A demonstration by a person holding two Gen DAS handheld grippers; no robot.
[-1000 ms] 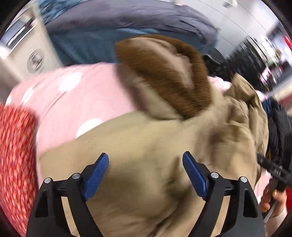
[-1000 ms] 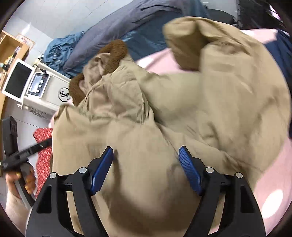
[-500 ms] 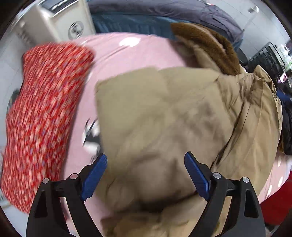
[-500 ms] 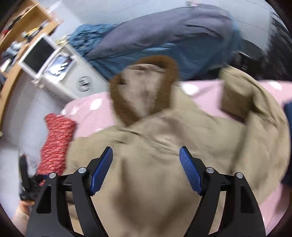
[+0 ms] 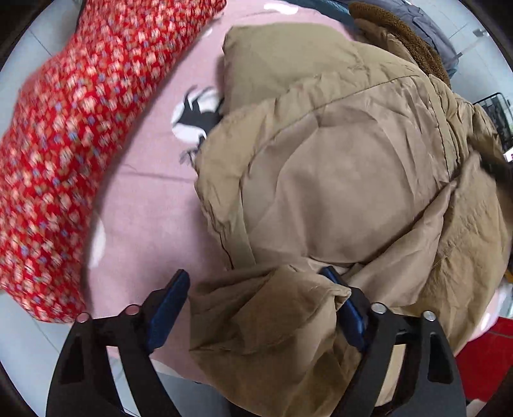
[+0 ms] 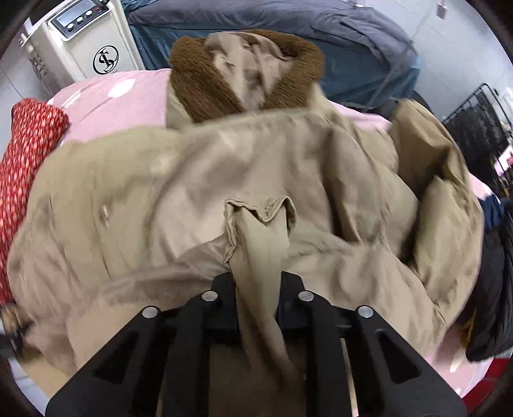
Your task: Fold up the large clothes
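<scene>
Two grippers work over one tan parka (image 6: 256, 166), which lies spread across a pink polka-dot sheet (image 5: 150, 208) and fills the middle of both wrist views. Its brown fleece-trimmed hood (image 6: 247, 67) sits at the top centre of the right wrist view, partly on the pink sheet, with a dark blue quilt (image 6: 320, 29) behind it.

At the bottom centre of that view the right gripper (image 6: 256, 288) has its jaws drawn together on a bunched fold of the parka — the cloth rises from between the black fingers and ends in a puckered hem just above them.

In the left wrist view the left gripper (image 5: 256, 301) stands with its blue pads (image 5: 166, 308) wide apart at the bottom of the frame. A rumpled bulge of tan cloth sits between them; it seems to touch the right-hand pad, though blur makes that uncertain.

A red floral fabric (image 5: 70, 134) lies along the sheet's left edge — blurred in the left view. A white machine (image 6: 83, 45) with a grey control panel stands at the upper left, and a dark garment (image 6: 493, 282) lies at the right edge.
</scene>
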